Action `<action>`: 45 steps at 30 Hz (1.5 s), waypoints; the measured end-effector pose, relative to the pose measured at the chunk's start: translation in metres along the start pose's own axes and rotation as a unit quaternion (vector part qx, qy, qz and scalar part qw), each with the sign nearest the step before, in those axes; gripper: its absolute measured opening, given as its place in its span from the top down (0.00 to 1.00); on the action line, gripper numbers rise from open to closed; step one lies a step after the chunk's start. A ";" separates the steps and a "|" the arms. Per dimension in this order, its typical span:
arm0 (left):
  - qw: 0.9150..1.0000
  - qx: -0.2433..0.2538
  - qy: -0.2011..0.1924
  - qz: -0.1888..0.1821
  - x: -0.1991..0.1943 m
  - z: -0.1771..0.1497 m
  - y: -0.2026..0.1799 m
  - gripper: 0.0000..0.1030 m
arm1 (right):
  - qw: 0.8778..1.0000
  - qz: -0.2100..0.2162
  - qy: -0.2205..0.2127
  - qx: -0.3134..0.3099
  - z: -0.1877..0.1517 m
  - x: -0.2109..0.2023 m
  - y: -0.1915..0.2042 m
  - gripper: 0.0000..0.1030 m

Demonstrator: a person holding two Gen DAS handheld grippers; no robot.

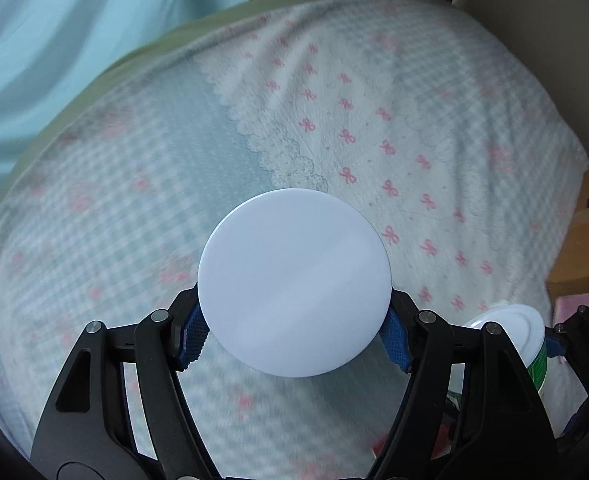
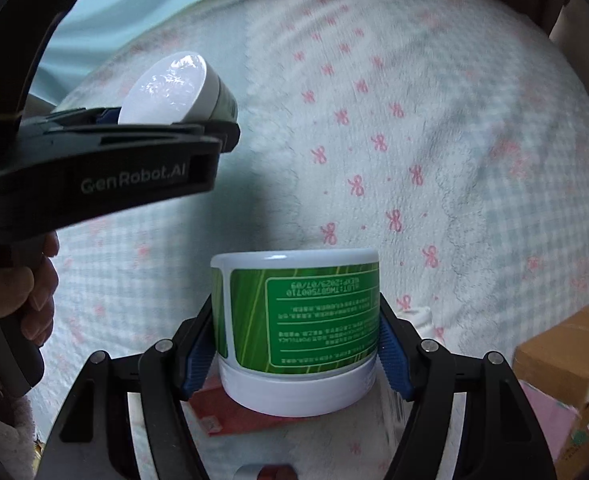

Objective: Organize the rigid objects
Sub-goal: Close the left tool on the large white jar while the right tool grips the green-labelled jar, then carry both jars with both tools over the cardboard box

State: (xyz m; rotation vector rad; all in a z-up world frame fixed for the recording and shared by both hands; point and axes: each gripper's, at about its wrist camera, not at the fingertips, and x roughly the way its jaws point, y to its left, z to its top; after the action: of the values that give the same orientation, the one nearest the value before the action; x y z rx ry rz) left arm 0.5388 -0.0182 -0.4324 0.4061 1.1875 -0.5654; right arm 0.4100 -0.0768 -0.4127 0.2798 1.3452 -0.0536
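My left gripper (image 1: 294, 338) is shut on a white round jar (image 1: 294, 280), whose flat round face is turned toward the camera; the blue pads (image 1: 192, 336) press its two sides. My right gripper (image 2: 296, 356) is shut on a white jar with a green label (image 2: 298, 320), held sideways with the print upside down. Both jars hang above a checked blanket with pink bows (image 1: 374, 128). The right wrist view shows the left gripper (image 2: 224, 130) at upper left with its white jar (image 2: 174, 88). At the lower right of the left wrist view, the green-label jar (image 1: 522, 336) is partly hidden.
A person's hand (image 2: 34, 300) holds the left gripper's handle. A red flat box (image 2: 234, 408) lies under the green-label jar. Cardboard boxes (image 2: 566, 352) and a pink item (image 2: 546, 412) stand off the blanket's right edge. Light blue fabric (image 1: 54, 40) lies beyond the blanket at upper left.
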 end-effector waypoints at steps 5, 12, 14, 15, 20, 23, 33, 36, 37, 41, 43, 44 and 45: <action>1.000 -0.005 -0.030 -0.001 -0.068 -0.020 0.006 0.34 | 1.000 0.002 -0.023 -0.007 -0.022 -0.056 0.014 0.36; 0.997 -0.005 -0.074 -0.004 -0.182 -0.050 0.002 0.34 | 0.999 -0.001 -0.047 -0.016 -0.064 -0.141 0.047 0.36; 0.996 -0.005 -0.084 -0.005 -0.212 -0.061 -0.003 0.34 | 0.999 0.003 -0.047 -0.015 -0.074 -0.162 0.051 0.36; 0.996 -0.008 -0.090 -0.006 -0.230 -0.070 -0.006 0.34 | 0.999 0.007 -0.049 -0.015 -0.080 -0.172 0.052 0.36; 0.995 -0.011 -0.101 -0.016 -0.290 -0.121 -0.030 0.34 | 0.998 0.022 -0.055 -0.030 -0.121 -0.226 0.066 0.36; 0.994 -0.023 -0.105 -0.032 -0.315 -0.152 -0.045 0.34 | 0.997 0.025 -0.056 -0.039 -0.144 -0.241 0.067 0.36; 0.990 -0.027 -0.137 -0.002 -0.360 -0.201 -0.117 0.34 | 0.996 0.057 -0.056 -0.031 -0.201 -0.270 0.027 0.36; 0.989 -0.047 -0.139 -0.007 -0.360 -0.201 -0.143 0.34 | 0.996 0.058 -0.058 -0.036 -0.208 -0.277 0.000 0.36; 0.989 -0.059 -0.139 -0.008 -0.359 -0.200 -0.154 0.34 | 0.996 0.058 -0.057 -0.038 -0.210 -0.279 -0.010 0.36; 0.986 -0.093 -0.137 -0.006 -0.349 -0.193 -0.192 0.34 | 0.995 0.058 -0.055 -0.057 -0.205 -0.287 -0.059 0.36; 0.985 -0.113 -0.130 -0.013 -0.342 -0.187 -0.209 0.34 | 0.995 0.052 -0.052 -0.065 -0.200 -0.291 -0.085 0.36; 0.984 -0.121 -0.127 -0.015 -0.338 -0.184 -0.222 0.34 | 0.995 0.052 -0.052 -0.068 -0.198 -0.294 -0.100 0.36; 0.984 -0.125 -0.124 -0.014 -0.334 -0.180 -0.235 0.34 | 0.995 0.052 -0.053 -0.071 -0.195 -0.297 -0.114 0.36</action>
State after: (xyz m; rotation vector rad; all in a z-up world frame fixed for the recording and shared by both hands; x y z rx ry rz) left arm 0.1730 -0.0347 -0.1770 0.1010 1.0098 -0.4691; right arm 0.1341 -0.1778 -0.1832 0.2231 1.2214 0.1132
